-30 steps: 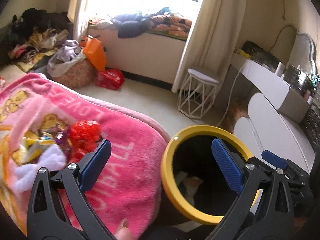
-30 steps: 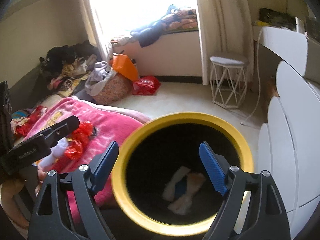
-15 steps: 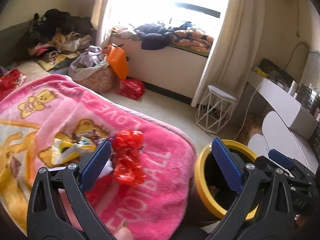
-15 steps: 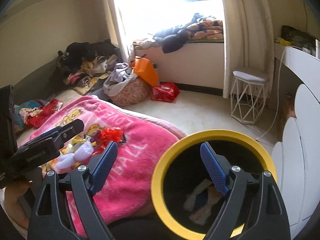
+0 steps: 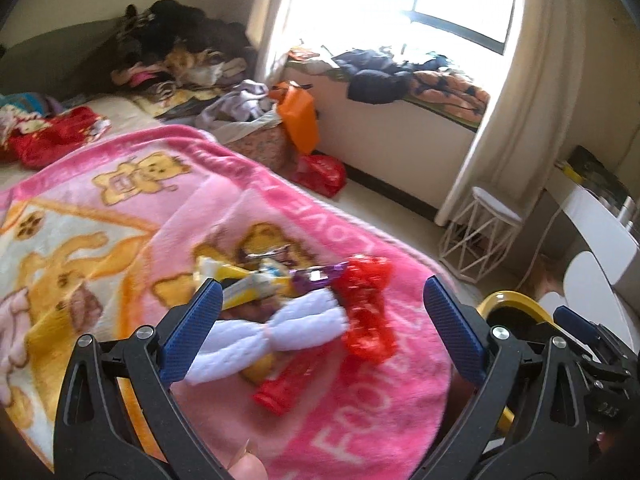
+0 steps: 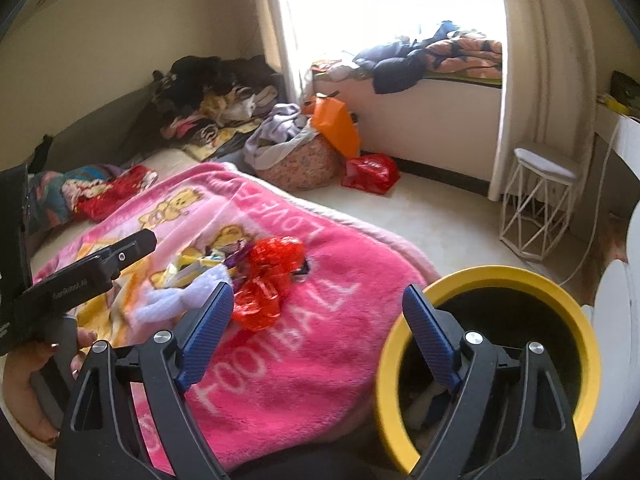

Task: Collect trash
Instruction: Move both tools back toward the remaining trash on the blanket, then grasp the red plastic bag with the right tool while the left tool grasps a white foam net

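A heap of trash lies on the pink blanket (image 5: 120, 216): a white wrapper (image 5: 280, 332), red crinkled wrappers (image 5: 366, 304), a purple wrapper (image 5: 316, 276) and yellow packets (image 5: 248, 284). My left gripper (image 5: 320, 328) is open and empty, hovering just above the heap. My right gripper (image 6: 318, 330) is open and empty, between the heap (image 6: 264, 276) and the yellow-rimmed black bin (image 6: 492, 280), which holds some scraps (image 6: 424, 404). The left gripper's body shows in the right wrist view (image 6: 80, 280).
The bin stands off the blanket's right edge, with its rim (image 5: 516, 304) in the left wrist view. A white wire stool (image 6: 540, 208), a laundry basket (image 6: 300, 156), an orange bag (image 6: 336, 124) and a red bag (image 6: 372, 172) are on the floor. A white dresser (image 5: 596, 240) is at the right.
Both grippers have swung left, away from over the bin toward the trash heap on the blanket. The left one now sits above the heap. Both stay open.
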A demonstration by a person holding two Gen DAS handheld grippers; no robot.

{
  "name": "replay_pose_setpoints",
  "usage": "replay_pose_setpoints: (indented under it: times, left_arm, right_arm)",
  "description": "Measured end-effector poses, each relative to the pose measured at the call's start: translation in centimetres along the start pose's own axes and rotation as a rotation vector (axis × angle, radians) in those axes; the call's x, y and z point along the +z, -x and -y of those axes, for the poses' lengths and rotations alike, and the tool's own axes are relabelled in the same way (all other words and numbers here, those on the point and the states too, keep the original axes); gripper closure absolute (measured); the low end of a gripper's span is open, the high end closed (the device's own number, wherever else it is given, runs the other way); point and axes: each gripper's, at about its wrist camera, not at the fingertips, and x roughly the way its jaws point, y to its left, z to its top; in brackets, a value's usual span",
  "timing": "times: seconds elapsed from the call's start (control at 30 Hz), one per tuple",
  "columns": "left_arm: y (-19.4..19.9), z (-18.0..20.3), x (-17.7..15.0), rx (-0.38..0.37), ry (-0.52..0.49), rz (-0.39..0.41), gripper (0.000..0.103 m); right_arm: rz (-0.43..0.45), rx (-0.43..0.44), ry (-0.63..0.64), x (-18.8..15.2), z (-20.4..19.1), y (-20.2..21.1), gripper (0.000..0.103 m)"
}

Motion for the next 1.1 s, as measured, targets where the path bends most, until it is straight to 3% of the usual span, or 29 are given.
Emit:
replay_pose_setpoints:
  times: [0.27, 0.5, 0.77, 0.83, 0.93, 1.0, 1.07, 1.1]
  left_arm:
    - [-0.5, -4.1, -1.1, 0.061, 0.051, -0.034, 0.011]
    - [-2.8, -7.3, -3.3, 0.056, 0.132, -0.138, 0.011]
    - [-5.2, -10.3, -5.3, -0.012, 0.302, -0.226, 0.019]
    - [-5.5, -10.9, -5.6, -0.024, 0.343, -0.239, 0.024]
    - [-5.8, -11.1, -5.8, -0.038, 0.369, -0.251, 0.034]
    - [-5.9, -11.1, -5.9, -0.063, 0.389, -0.258, 0.052]
    - [-5.8, -11.0, -5.9, -0.086, 0.403, -0.262, 0.066]
    - [-5.8, -10.9, -5.9, -0.102, 0.406, -0.265, 0.08]
  right_arm:
    - [-0.07, 0.045, 0.043, 0.1, -2.4, -4.0, 0.02]
    - [-0.143, 0.083, 0.055, -0.5, -3.6, -8.5, 0.02]
    - [-0.235, 0.096, 0.04, -0.9, -4.3, -14.0, 0.036]
    - [-0.263, 0.095, 0.031, -1.3, -4.2, -15.2, 0.042]
    - [-0.313, 0.119, 0.021, -2.0, -4.2, -16.5, 0.065]
    - [-0.334, 0.137, 0.021, -2.4, -4.4, -16.9, 0.084]
    - [-0.329, 0.148, 0.026, -2.7, -4.5, -16.7, 0.089]
    - [-0.325, 0.153, 0.027, -2.8, -4.6, -16.5, 0.091]
